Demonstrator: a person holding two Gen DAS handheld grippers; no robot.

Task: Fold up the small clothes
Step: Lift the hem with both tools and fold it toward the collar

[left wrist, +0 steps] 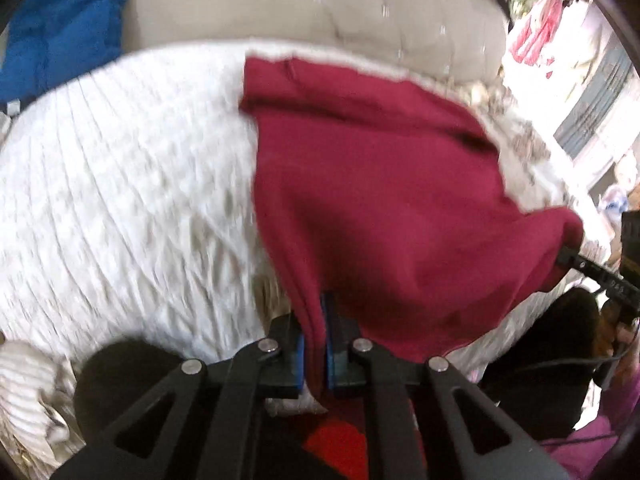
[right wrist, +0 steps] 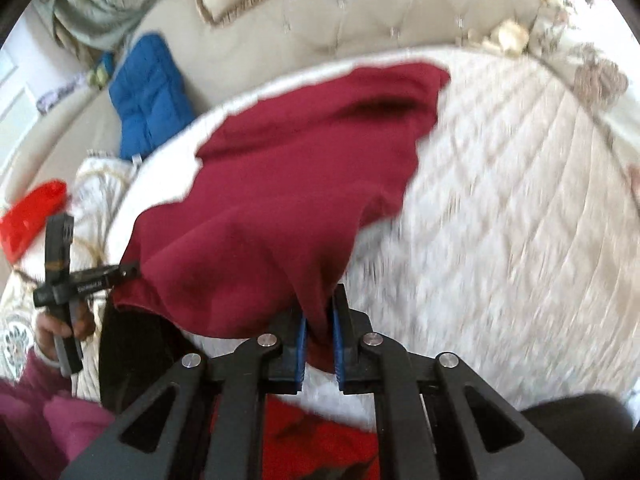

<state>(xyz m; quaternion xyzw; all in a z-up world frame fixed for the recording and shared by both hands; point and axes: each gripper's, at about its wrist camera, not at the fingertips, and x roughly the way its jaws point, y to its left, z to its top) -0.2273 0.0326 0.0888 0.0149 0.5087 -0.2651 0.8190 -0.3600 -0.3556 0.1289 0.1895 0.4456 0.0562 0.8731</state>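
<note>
A dark red garment (left wrist: 372, 184) is stretched over a white quilted cushion (left wrist: 120, 200). My left gripper (left wrist: 316, 344) is shut on its near edge, the cloth pinched between the blue pads. My right gripper (right wrist: 320, 340) is shut on another near corner of the garment (right wrist: 280, 184). The right gripper also shows in the left wrist view (left wrist: 576, 258) at the garment's right corner. The left gripper shows in the right wrist view (right wrist: 124, 272) at its left corner. The near edge is lifted off the cushion (right wrist: 500, 200); the far edge lies on it.
A beige tufted sofa back (left wrist: 320, 8) rises behind the cushion. A blue padded cushion (right wrist: 148, 96) lies at the back left. A red object (right wrist: 32, 212) sits far left. Red cloth (right wrist: 320, 432) lies below the grippers. Patterned fabric (right wrist: 24, 332) lies at left.
</note>
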